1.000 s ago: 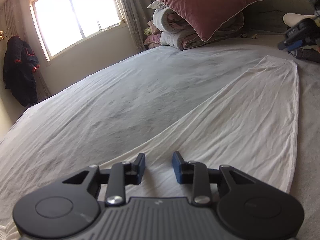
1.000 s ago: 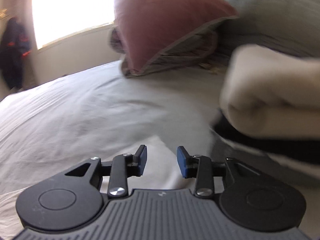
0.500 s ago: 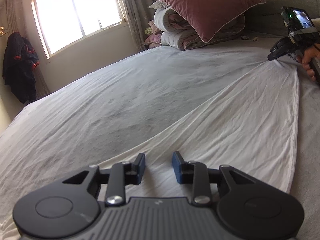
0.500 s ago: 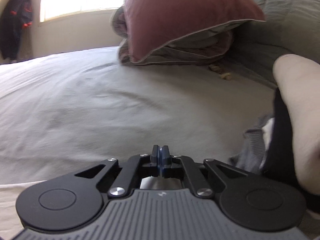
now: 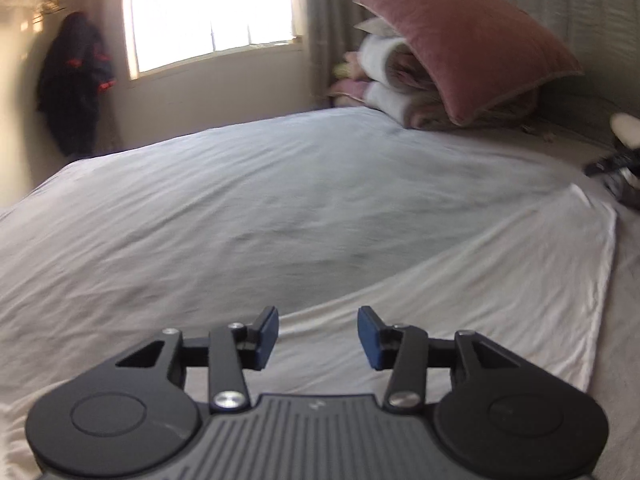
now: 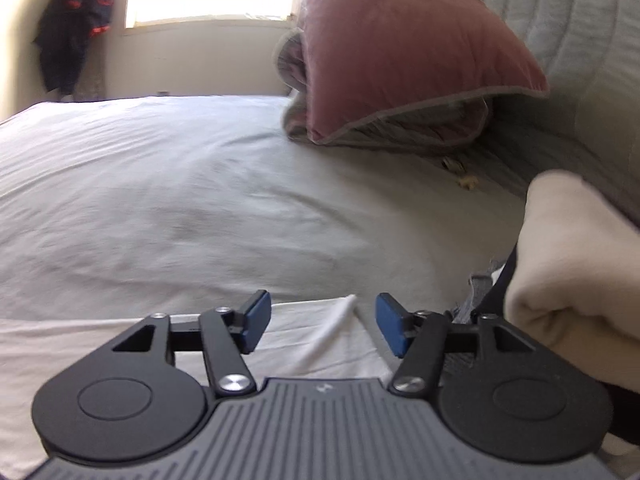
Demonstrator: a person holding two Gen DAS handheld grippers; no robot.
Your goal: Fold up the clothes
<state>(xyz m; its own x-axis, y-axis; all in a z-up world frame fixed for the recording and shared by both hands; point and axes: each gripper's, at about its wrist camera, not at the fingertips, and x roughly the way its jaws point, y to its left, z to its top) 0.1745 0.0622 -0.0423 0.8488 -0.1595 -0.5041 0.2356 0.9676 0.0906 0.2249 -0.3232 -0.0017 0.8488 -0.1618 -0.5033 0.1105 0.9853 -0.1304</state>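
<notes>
My left gripper [image 5: 318,334] sits low over the bed, aimed forward, blue-padded fingers [image 5: 267,336] spread apart with nothing between them. My right gripper [image 6: 322,328] is also low and level, fingers [image 6: 256,322] wide apart and empty, with a corner of cloth just ahead in the gap.

The white, lightly wrinkled cotton garment [image 5: 500,288] lies flat on the pale grey bedsheet [image 5: 240,208], filling the lower right of the left wrist view; its long edge runs diagonally from near my left fingers to a far corner at right. In the right wrist view the same garment [image 6: 320,332] spans the lower left, its pointed corner at centre frame.

A folded cream fabric bundle [image 6: 572,280] sits at the right edge. A dusty-pink velvet pillow [image 5: 464,40] tops stacked bedding at upper right.
</notes>
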